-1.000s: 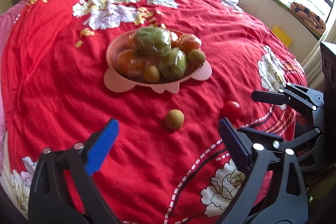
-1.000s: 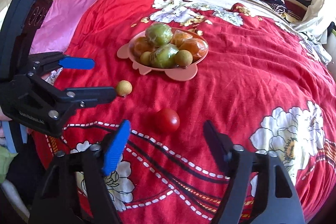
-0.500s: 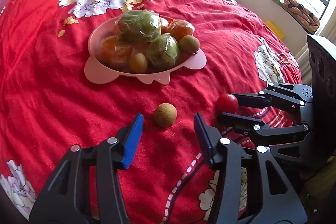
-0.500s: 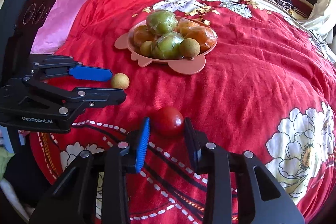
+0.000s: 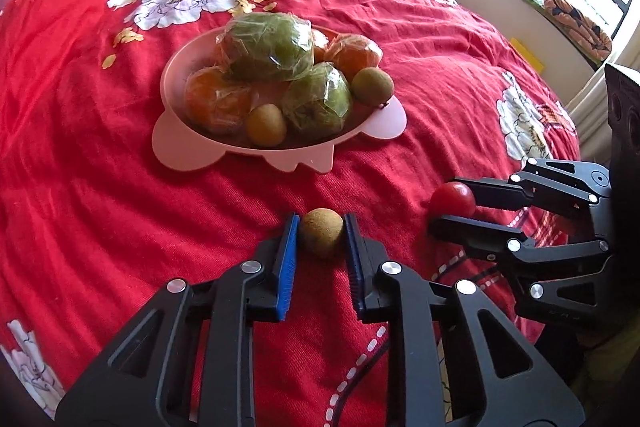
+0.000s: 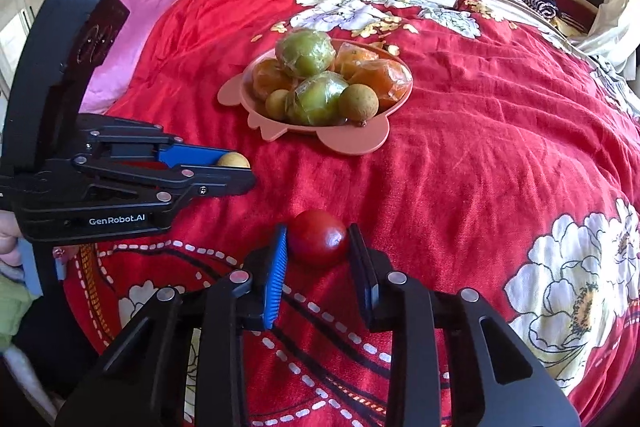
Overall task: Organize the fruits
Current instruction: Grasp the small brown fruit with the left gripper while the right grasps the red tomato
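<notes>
The left gripper (image 5: 321,231) is seen low over the red bedspread (image 5: 80,155), and a small brown fruit (image 5: 322,231) is lodged between its fingertips. Both blue pads (image 5: 289,251) are pressed against the fruit's sides, so the fingers are clamped on it; the fruit rests on the cloth. The right gripper (image 6: 318,241) is placed likewise around a red tomato (image 6: 318,237). The blue left pad is seen touching the tomato; at the other finger contact appears made, though a thin gap cannot be ruled out. The tomato lies on the bedspread between the fingertips. Beyond both fruits, well apart from the fingers, a pink plate (image 5: 280,157) is noted, loaded with wrapped green and orange fruits and two more small brown ones.
</notes>
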`<state>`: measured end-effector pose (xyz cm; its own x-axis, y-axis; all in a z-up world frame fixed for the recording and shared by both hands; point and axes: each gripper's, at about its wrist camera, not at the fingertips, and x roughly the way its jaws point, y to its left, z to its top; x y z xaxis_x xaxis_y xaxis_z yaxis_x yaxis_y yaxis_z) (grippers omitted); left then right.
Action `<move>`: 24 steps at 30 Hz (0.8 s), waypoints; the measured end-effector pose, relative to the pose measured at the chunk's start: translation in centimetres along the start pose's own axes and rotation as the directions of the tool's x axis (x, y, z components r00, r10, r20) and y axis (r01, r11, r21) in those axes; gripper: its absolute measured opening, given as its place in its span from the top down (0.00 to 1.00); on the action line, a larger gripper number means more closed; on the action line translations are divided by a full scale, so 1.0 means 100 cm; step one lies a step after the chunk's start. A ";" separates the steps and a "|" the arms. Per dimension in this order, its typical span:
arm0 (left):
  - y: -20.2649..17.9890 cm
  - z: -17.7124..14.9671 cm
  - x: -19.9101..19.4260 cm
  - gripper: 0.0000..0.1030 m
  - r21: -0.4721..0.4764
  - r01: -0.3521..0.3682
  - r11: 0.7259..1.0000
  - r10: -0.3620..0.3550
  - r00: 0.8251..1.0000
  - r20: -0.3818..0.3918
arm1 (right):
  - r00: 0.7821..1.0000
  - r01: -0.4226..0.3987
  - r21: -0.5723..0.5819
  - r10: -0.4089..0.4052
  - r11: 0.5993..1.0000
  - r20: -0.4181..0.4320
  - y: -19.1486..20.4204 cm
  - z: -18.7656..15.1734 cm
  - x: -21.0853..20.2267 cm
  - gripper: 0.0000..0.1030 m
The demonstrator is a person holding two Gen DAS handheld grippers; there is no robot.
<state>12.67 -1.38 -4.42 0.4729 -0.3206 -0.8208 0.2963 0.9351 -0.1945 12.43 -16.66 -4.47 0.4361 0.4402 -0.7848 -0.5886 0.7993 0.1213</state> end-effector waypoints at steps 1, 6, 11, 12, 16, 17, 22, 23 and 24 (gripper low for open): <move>0.000 0.000 -0.002 0.85 0.001 0.005 1.000 -0.005 1.000 0.004 | 1.000 -0.003 0.003 0.003 1.000 0.005 -0.001 0.001 -0.002 0.73; -0.001 0.001 -0.019 0.85 0.003 0.018 1.000 -0.018 0.999 0.035 | 1.000 -0.005 0.007 0.005 1.000 0.031 -0.002 0.007 -0.013 0.73; 0.004 0.008 -0.030 0.85 -0.006 -0.001 1.000 0.002 0.998 0.062 | 0.998 -0.004 0.004 0.003 1.000 0.060 -0.003 0.017 -0.021 0.73; 0.005 0.009 -0.032 0.85 -0.005 -0.006 1.000 0.006 0.998 0.065 | 0.998 -0.003 0.003 0.003 1.000 0.066 -0.004 0.020 -0.023 0.73; 0.010 0.015 -0.038 0.85 -0.010 -0.027 1.000 0.028 0.997 0.078 | 0.997 0.003 0.004 -0.003 1.000 0.082 -0.006 0.030 -0.025 0.73; 0.011 0.017 -0.039 0.85 -0.013 -0.032 0.999 0.033 0.996 0.081 | 0.996 0.004 0.003 -0.005 1.000 0.086 -0.006 0.032 -0.026 0.73; 0.017 0.025 -0.045 0.85 -0.017 -0.047 0.999 0.049 0.994 0.094 | 0.995 0.009 0.008 -0.010 1.000 0.102 -0.010 0.043 -0.028 0.73; 0.019 0.027 -0.046 0.85 -0.018 -0.049 0.999 0.050 0.994 0.095 | 0.994 0.010 0.007 -0.010 1.000 0.105 -0.010 0.046 -0.029 0.73; 0.020 0.029 -0.046 0.85 -0.017 -0.049 0.999 0.051 0.994 0.096 | 0.994 0.013 0.009 -0.014 1.000 0.108 -0.011 0.048 -0.029 0.73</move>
<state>13.46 1.53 0.52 0.5649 -0.2857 -0.7741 0.2585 0.9522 -0.1628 15.07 -16.86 0.58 0.5151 0.4707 -0.7163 -0.5769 0.8085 0.1164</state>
